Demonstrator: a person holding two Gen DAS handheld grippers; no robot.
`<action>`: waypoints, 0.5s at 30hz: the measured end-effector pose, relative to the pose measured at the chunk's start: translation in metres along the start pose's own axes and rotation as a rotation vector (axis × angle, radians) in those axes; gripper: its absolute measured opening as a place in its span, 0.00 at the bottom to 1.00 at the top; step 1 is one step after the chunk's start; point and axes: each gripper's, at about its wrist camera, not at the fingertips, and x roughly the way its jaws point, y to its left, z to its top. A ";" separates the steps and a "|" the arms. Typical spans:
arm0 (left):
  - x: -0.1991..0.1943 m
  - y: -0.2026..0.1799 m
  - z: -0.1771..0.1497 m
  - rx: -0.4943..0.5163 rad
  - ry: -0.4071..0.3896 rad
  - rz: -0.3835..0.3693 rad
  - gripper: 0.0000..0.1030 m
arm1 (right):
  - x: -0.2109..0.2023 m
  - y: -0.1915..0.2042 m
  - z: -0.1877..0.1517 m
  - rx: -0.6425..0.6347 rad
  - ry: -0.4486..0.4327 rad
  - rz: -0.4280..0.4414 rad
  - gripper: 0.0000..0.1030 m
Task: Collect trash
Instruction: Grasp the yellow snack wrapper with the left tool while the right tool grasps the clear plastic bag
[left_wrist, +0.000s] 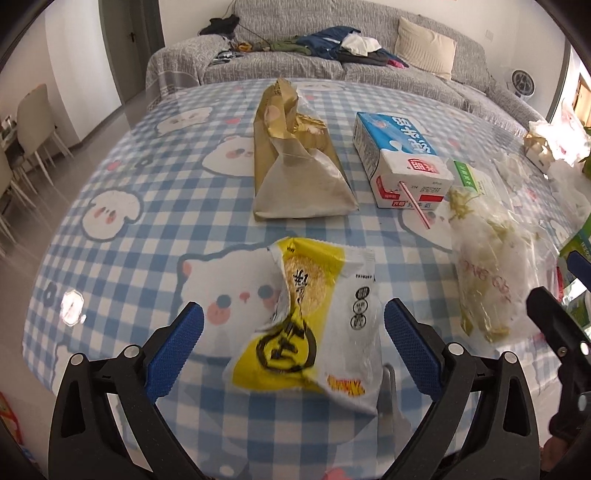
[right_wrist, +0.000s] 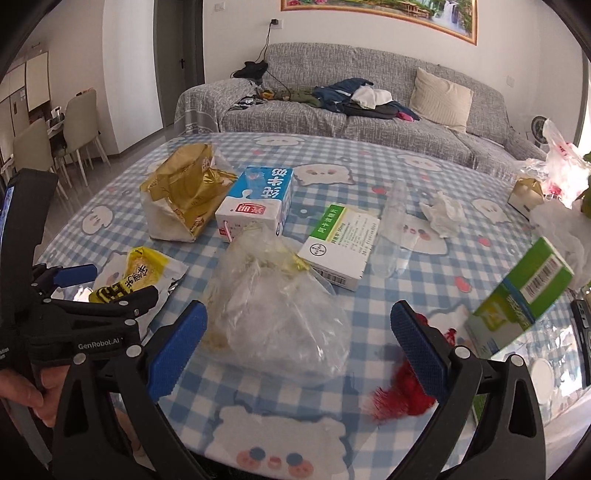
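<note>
Yellow snack wrapper (left_wrist: 310, 325) lies flat on the checked worktop (left_wrist: 129, 266) between the wide-open, empty left tongs (left_wrist: 293, 347), while the right tongs (right_wrist: 299, 343), equally spread and empty, straddle a clear plastic bag (right_wrist: 280, 306), so either thin film could slide away as the pads close
</note>
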 end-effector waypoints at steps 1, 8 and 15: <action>0.002 -0.001 0.001 0.000 0.005 0.001 0.91 | 0.004 0.000 0.001 0.002 0.005 -0.001 0.93; 0.011 -0.011 0.001 0.016 0.040 -0.015 0.79 | 0.014 0.002 0.001 0.013 0.028 0.012 0.86; 0.011 -0.016 -0.002 0.028 0.057 0.002 0.67 | 0.019 0.006 -0.007 0.012 0.043 0.027 0.77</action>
